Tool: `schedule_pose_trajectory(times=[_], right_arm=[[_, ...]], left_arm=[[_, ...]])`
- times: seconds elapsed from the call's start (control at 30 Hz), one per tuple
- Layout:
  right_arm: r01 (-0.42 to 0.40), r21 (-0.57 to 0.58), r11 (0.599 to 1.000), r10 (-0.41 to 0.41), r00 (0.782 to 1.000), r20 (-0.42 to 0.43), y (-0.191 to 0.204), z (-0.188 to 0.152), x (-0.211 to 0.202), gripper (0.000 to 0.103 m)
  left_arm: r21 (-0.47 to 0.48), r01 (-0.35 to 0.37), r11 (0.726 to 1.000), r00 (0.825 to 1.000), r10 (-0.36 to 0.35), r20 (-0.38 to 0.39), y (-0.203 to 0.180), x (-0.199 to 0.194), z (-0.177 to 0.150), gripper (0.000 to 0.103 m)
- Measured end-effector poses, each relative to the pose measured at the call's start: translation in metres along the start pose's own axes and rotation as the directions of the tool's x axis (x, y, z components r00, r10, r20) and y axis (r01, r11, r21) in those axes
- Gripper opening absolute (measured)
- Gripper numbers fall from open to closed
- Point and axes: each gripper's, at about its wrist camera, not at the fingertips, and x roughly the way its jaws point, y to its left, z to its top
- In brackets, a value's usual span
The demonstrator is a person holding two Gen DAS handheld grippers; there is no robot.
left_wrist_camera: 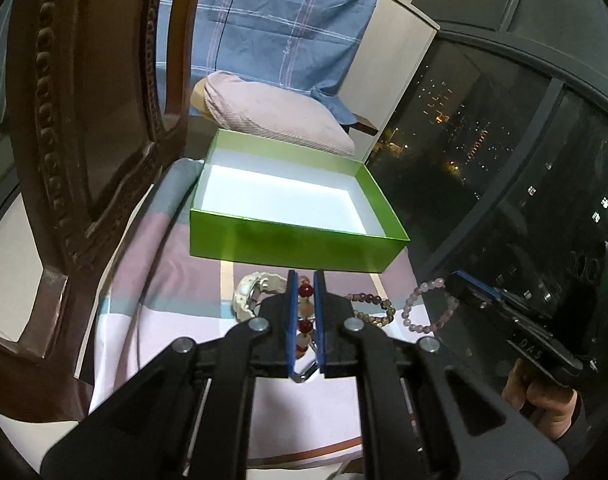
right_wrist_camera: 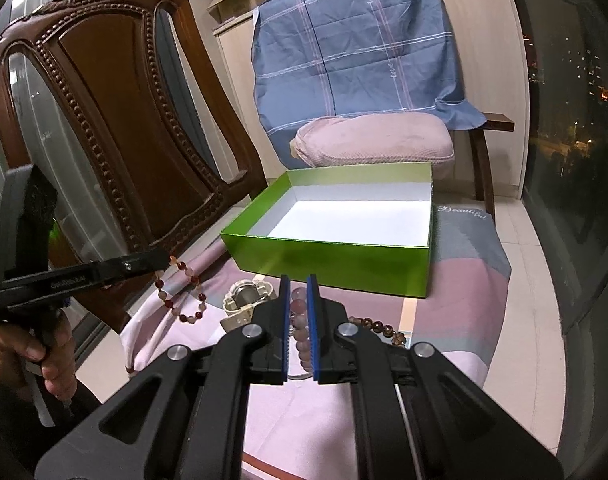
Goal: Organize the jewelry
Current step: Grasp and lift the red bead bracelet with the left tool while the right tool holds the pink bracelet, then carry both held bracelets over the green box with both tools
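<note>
An open green box (left_wrist_camera: pixel 292 236) with a white inside stands on the striped cloth; it also shows in the right wrist view (right_wrist_camera: pixel 327 256). My left gripper (left_wrist_camera: pixel 305 280) is shut on a red and peach bead bracelet (left_wrist_camera: pixel 305 292), which hangs from it in the right wrist view (right_wrist_camera: pixel 184 300). My right gripper (right_wrist_camera: pixel 296 284) is shut on a pink bead bracelet (right_wrist_camera: pixel 300 320), seen hanging in the left wrist view (left_wrist_camera: pixel 423 304). A cream watch (left_wrist_camera: pixel 252 292) and a brown bead bracelet (left_wrist_camera: pixel 375 308) lie on the cloth in front of the box.
A carved wooden chair back (right_wrist_camera: pixel 116 120) rises at the left. Behind the box stands a chair with a pink cushion (right_wrist_camera: pixel 375 136) and a blue checked cloth (right_wrist_camera: pixel 355 40). A dark window (left_wrist_camera: pixel 503 160) is at the right.
</note>
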Motion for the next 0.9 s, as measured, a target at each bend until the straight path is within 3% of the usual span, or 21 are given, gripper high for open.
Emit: schedule_pose_trajectory(times=[0.6,0.9], right_arm=[[0.049,-0.002,0.999,-0.049,0.999,0.002,-0.001,-0.001,0.001,0.008],[0.071,-0.001,0.997,-0.071,0.997,0.010,-0.002,-0.001,0.001,0.008]], left_arm=[[0.049,-0.046,0.998,0.999,0.046,0.002,0.001,-0.007,-0.008,0.008],[0.079,-0.106,0.991,0.994,0.105,0.021,-0.004,-0.008,-0.012,0.008]])
